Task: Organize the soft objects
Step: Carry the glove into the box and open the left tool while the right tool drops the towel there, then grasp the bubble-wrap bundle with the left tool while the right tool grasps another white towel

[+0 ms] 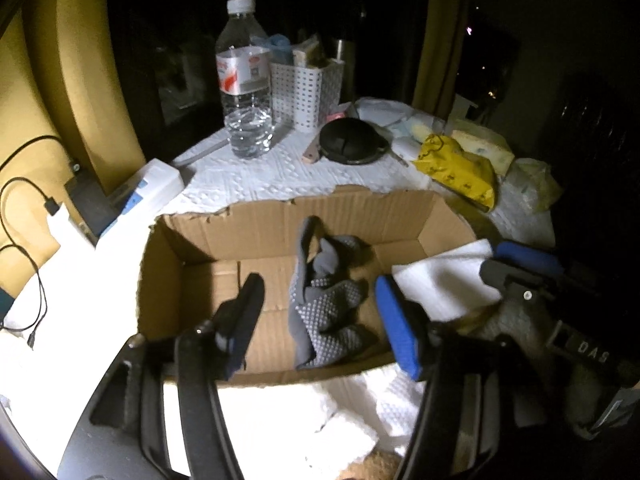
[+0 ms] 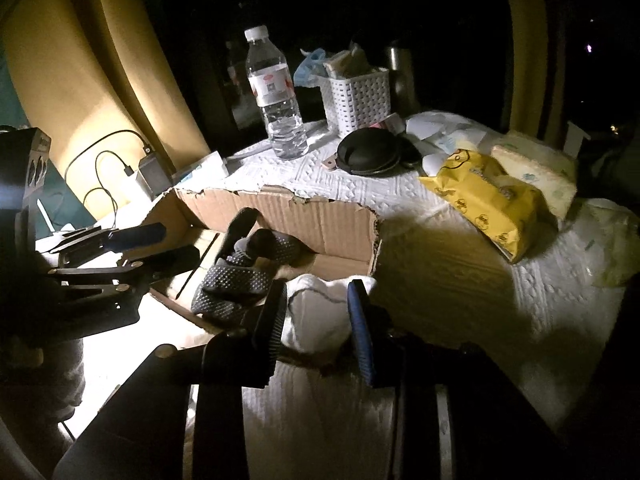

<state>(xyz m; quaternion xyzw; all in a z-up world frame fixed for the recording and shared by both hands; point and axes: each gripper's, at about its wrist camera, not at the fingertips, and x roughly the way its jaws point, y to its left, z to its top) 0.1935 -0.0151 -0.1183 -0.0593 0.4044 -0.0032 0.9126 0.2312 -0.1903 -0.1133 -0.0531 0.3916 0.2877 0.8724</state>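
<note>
1. The table point(image 1: 256, 184) is covered in white embossed paper towel and lit brightly on the near left, falling dark toward the far right.
2. A cardboard box point(image 1: 264, 220) with a torn far rim sits open on the near part of the table.
3. Grey socks point(image 1: 324, 300) with pale grip dots lie bunched on the box floor, right of its middle.
4. A white soft cloth point(image 2: 316, 316) rests over the box's near right corner.
5. The left tool point(image 1: 320, 320) hangs over the box, its jaws standing apart on either side of the grey socks; the pads do not press on them and it holds nothing.
6. The right tool point(image 2: 318, 324) stands at the box's right corner, its jaws partly open with the white soft cloth between them; whether the pads press on the cloth I cannot tell.
7. A clear water bottle point(image 1: 244, 80) with a white cap stands upright at the far left of the table.
8. A white perforated basket point(image 1: 308, 92) stands just right of the bottle, stuffed with small items.
9. A yellow packet point(image 2: 488, 204) lies at the right, beside a pale pack.
10. A round black case point(image 1: 352, 140) lies near the basket.
</note>
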